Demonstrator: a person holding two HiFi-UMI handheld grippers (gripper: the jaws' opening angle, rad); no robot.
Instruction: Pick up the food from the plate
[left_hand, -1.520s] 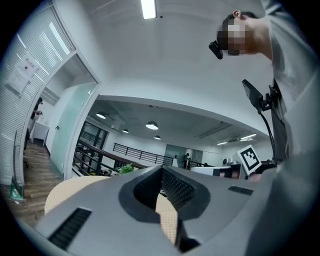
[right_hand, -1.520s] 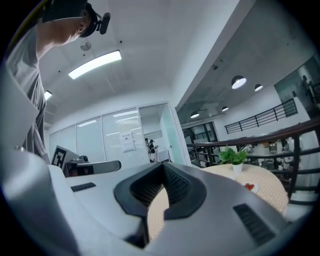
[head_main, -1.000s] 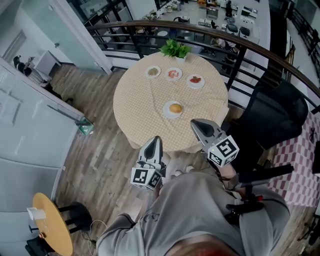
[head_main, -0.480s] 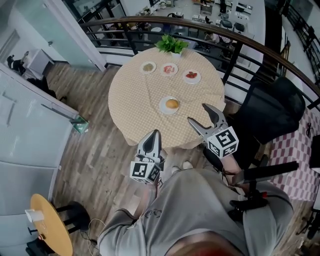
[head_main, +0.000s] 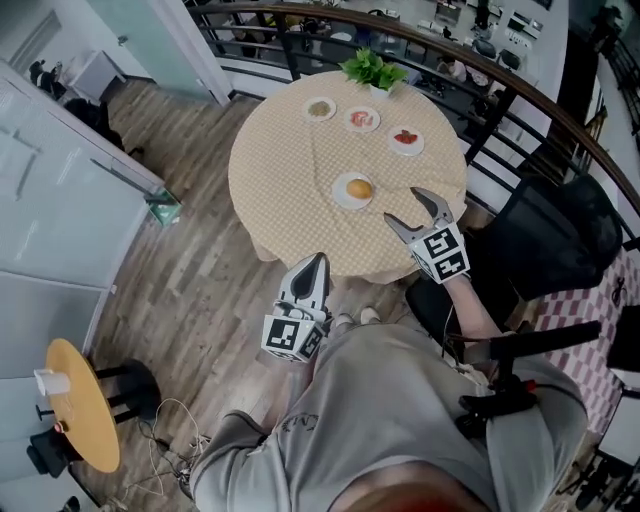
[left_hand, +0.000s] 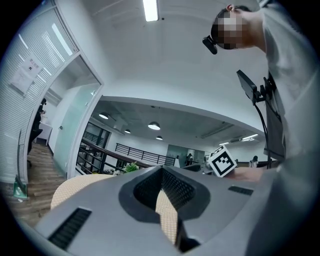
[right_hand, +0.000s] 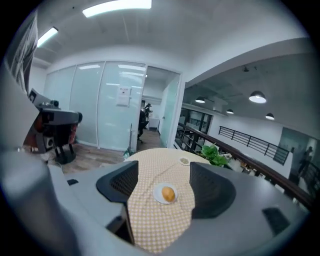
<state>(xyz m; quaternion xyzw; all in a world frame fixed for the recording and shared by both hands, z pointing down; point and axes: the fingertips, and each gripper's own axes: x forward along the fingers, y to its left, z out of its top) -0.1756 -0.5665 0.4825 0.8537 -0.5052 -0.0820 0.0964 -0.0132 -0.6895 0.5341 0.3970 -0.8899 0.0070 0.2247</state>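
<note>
A round table in a yellow checked cloth carries a white plate with a rounded orange-yellow piece of food on it. My right gripper hovers over the table's near right edge, open and empty, a short way right of the plate. The right gripper view frames the food and its plate between the spread jaws of the right gripper, well ahead of them. My left gripper hangs shut below the table's near edge, holding nothing. In its own view the left gripper has its tips together.
Three small plates with food line the table's far side, in front of a green plant. A dark curved railing runs behind. A black chair stands right of the table. A small yellow side table is at lower left.
The right gripper has gone from shut to open and moved forward over the table's edge toward the plate. The left gripper stays shut below the table.
</note>
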